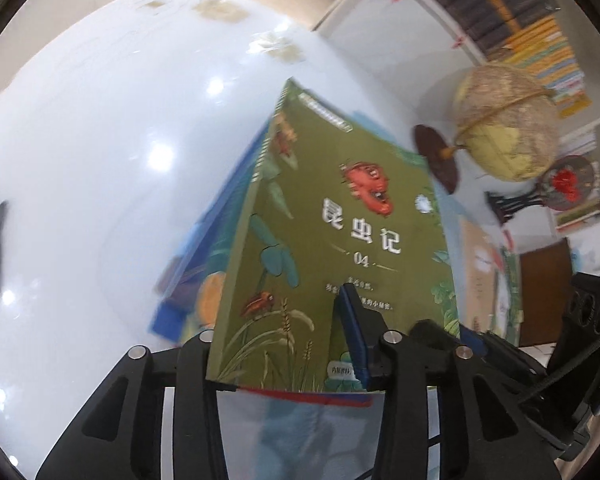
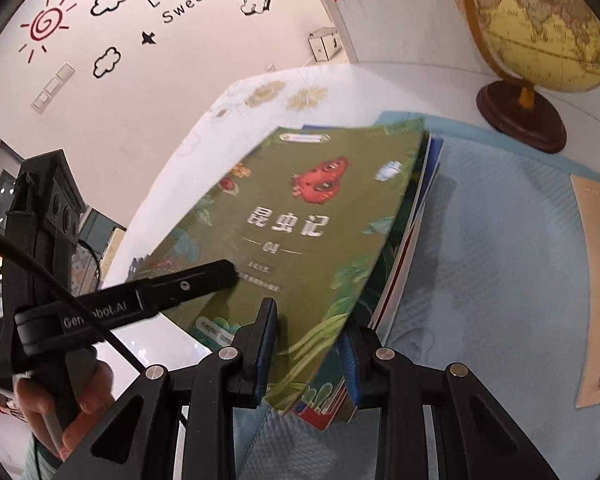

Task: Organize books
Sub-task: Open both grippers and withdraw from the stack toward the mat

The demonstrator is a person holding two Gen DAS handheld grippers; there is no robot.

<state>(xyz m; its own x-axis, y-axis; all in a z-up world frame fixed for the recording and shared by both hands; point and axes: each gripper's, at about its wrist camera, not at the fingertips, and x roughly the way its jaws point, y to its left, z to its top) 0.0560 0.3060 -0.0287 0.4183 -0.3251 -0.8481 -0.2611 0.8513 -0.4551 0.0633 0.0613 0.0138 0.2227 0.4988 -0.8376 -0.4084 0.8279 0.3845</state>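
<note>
- The right gripper [image 2: 308,328] sat nearest the lens, its fingers clenched on the near corner of a stack of books [image 2: 404,248], one blue pad on top and one beneath.
- The left gripper [image 1: 276,320] straddled the same stack from the other side, with one finger lying across the top cover. Whether its pads pressed on the stack or stood just clear could not be determined.
- A person's hand [image 2: 80,392] was seen gripping the handle of the left tool.
- The top volume was a green book [image 2: 300,220] with a red insect and white title lettering on its cover. Thinner books with blue, white and red edges lay squared beneath it.
- The stack was tilted, its near end raised between the two tools, over the edge of a blue mat [image 2: 480,260] on the white surface [image 1: 100,160]. Contact at the far end could not be confirmed.
- A beige book [image 2: 596,280] lay apart on the mat, well to the right of the stack.
- A globe [image 2: 540,32] on a dark wooden base stood beyond the mat, and filled shelves [image 1: 500,8] showed behind it.
- Assessment: gathering appeared largely done, several books being already collected into one pile. Setting the pile down or shelving it remained, and the beige book had not yet joined it.
</note>
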